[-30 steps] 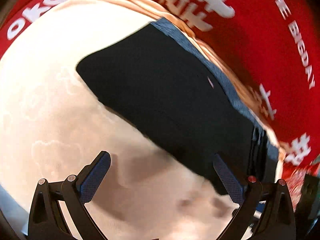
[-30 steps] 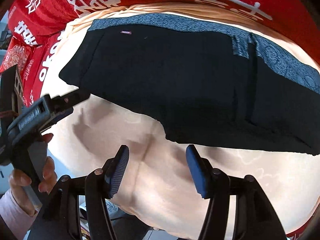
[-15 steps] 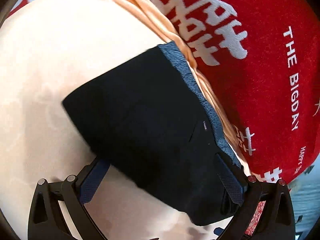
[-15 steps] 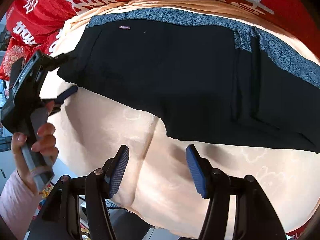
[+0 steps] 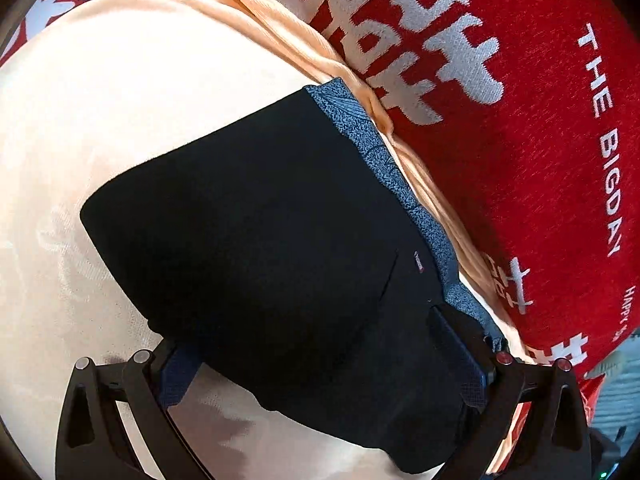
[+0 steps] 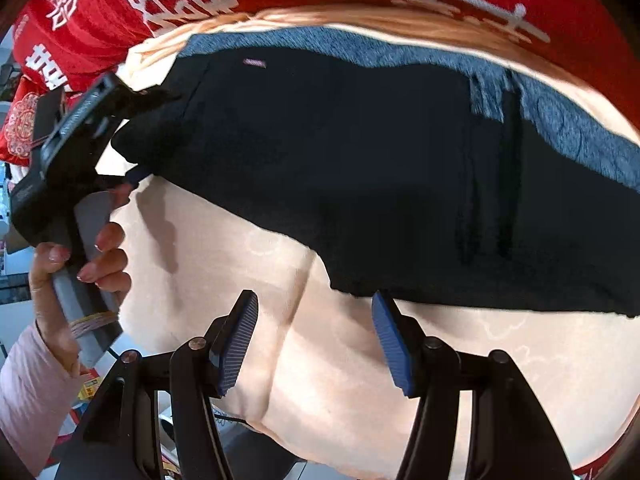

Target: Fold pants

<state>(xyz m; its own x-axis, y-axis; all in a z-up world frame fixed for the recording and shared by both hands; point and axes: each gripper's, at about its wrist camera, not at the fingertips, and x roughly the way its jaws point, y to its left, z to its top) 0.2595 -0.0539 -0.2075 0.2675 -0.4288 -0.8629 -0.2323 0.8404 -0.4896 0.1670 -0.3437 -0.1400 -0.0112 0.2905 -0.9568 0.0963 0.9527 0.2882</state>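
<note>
A big red blanket (image 5: pixel 532 168) with white letters covers the far side of the bed. On top of it lies a smooth peach sheet (image 5: pixel 120 120), bunched into a ridge where it meets the red. The sheet gives a soft, flat place to work on.

The black pants (image 6: pixel 360 168) lie spread on the peach sheet, running from side to side. Their grey-blue waistband (image 6: pixel 560 120) sits along the far edge, next to the red blanket. In the right wrist view a seam or fold line shows near the right side, so the pants look partly folded already. There are no boxes, baskets or bins in view, so nothing is inside anything.

The left gripper (image 5: pixel 324 364) is at the left end of the pants. Its two fingers are wide apart, with the cloth filling the gap between them. One finger pokes under the near edge and the other lies at the waistband side. It is not pinching yet. I think it is placed this way so it can catch the end and flip it over. The person's hand (image 6: pixel 80 256) holds its grey handle.

The right gripper (image 6: pixel 316 344) hangs over the bare sheet, just beside the near edge of the pants. Its fingers are apart too, and hold nothing. It looks ready to pin or grab that edge when the fold starts.
</note>
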